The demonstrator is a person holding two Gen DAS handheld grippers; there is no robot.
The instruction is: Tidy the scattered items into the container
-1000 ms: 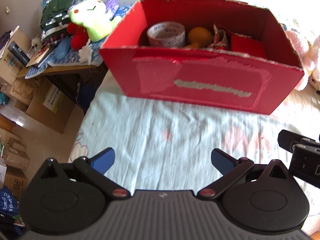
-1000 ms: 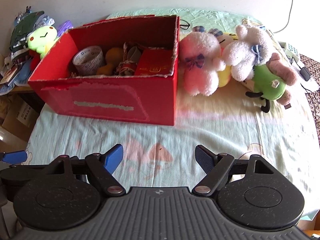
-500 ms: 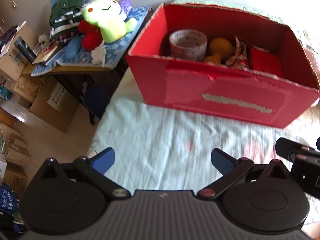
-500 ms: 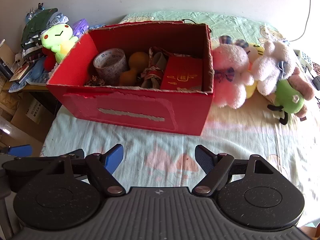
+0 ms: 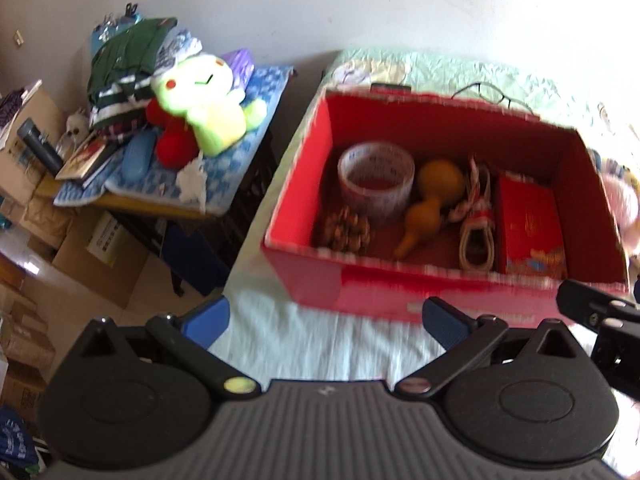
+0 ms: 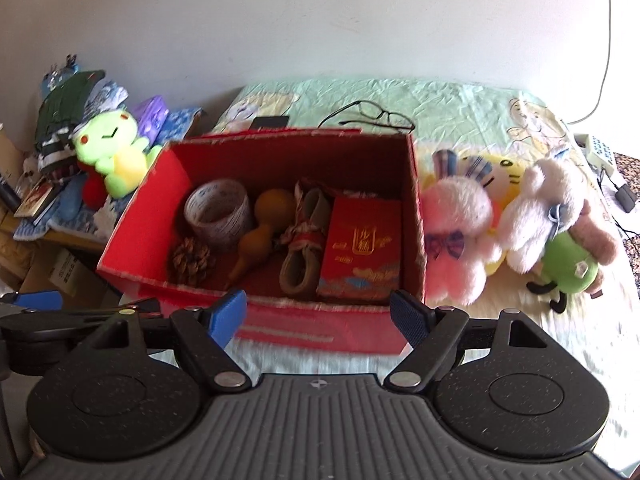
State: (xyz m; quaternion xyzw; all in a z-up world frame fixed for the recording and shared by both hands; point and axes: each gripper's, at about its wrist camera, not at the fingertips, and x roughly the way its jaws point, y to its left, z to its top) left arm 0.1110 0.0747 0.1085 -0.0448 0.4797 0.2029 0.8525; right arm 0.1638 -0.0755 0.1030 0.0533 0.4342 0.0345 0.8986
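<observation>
A red cardboard box (image 6: 132, 216) (image 5: 296, 184) stands on the bed. Inside lie a tape roll (image 6: 218, 212) (image 5: 376, 180), an orange gourd (image 6: 262, 224) (image 5: 432, 196), a pine cone (image 6: 191, 260) (image 5: 346, 230), a bundle of cord (image 6: 302, 240) (image 5: 476, 224) and a red packet (image 6: 362, 250) (image 5: 530, 226). My left gripper (image 5: 326, 316) is open and empty in front of the box's near left corner. My right gripper (image 6: 320, 312) is open and empty at the box's near wall. The left gripper also shows at the right wrist view's left edge (image 6: 40, 308).
Several plush toys (image 6: 456, 232) lie on the bed right of the box. Glasses (image 6: 376, 114) and a dark phone (image 6: 270, 122) lie behind it. A cluttered side table with a green plush (image 5: 200, 108) stands left of the bed. Cardboard boxes (image 5: 92, 248) sit on the floor.
Both grippers have risen and tilted down, so I see into the box from above. Both stay open and empty. The box contents have not moved.
</observation>
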